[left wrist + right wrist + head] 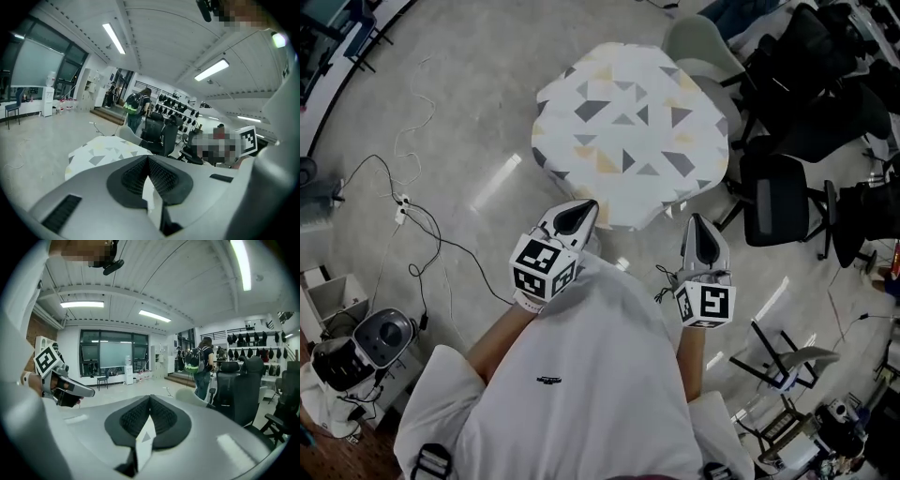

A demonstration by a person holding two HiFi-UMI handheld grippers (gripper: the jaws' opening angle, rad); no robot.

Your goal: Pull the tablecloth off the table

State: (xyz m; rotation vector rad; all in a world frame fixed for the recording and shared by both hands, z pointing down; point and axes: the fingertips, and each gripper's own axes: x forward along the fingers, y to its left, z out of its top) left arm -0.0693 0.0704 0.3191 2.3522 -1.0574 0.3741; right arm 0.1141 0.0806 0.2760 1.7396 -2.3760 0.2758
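Observation:
A white tablecloth (628,131) with grey and yellow triangles lies draped over the table ahead of me, its near edge reaching toward both grippers. My left gripper (586,208) sits at that near edge on the left, jaws shut on a strip of the tablecloth (149,192). The right gripper (697,221) is just off the cloth's near right corner. It is shut on a slip of the tablecloth (144,441) that shows a grey triangle. From the left gripper (148,159) the covered table (103,152) lies ahead to the left. The right gripper (150,399) points across the room.
Black office chairs (778,197) crowd the table's right side and a pale chair (703,42) stands behind it. Cables (412,216) trail over the floor at left, near a machine (380,337). A folding stand (787,361) is at lower right. A person with a backpack (201,364) stands far off.

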